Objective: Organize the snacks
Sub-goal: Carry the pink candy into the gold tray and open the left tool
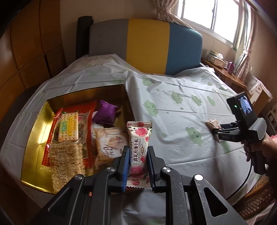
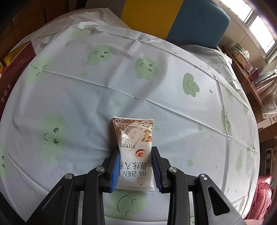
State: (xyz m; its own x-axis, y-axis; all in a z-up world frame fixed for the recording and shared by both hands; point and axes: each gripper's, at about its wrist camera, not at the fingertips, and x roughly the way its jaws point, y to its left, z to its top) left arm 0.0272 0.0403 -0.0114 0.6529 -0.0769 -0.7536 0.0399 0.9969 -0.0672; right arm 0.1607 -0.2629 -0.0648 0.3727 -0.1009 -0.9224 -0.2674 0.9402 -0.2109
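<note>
Nougat packet (image 1: 139, 152) looks light, crinkly and slippery, pinched mid-body by left gripper (image 1: 138, 166) beside gold tin (image 1: 34, 138); right gripper (image 2: 135, 170) clamps Ba Zhen packet (image 2: 134, 152) likewise.

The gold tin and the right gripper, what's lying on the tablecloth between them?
Nothing: in the left wrist view the tablecloth is bare between the gold tin and the right gripper, apart from the rose nougat held up by the left gripper.

Daylight streaming in through the window (image 1: 213, 15), blowing out its panes, soft shadows falling across the tablecloth (image 2: 103, 97), fisheye edges bending and darkening.
</note>
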